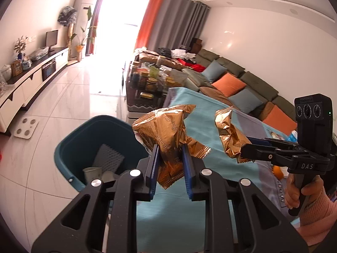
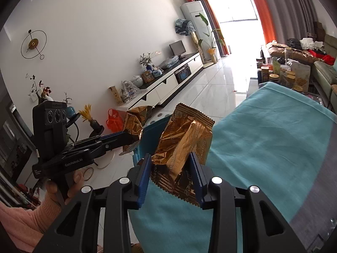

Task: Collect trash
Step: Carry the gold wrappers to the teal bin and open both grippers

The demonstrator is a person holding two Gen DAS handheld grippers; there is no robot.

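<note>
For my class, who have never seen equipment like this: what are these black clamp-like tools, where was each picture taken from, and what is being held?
There is no robot. A person holds a hand-squeezed two-finger gripper in each hand, with a wide-angle camera on each looking along its fingers.

The left wrist view looks along the left gripper, shut on a crumpled gold wrapper. The right gripper appears at its side, held by the right hand.

The right wrist view looks along the right gripper, shut on another gold wrapper. The left hand shows there.

Below lies a teal cloth on a table. Beside it stands a teal bin already holding some rubbish.
</note>
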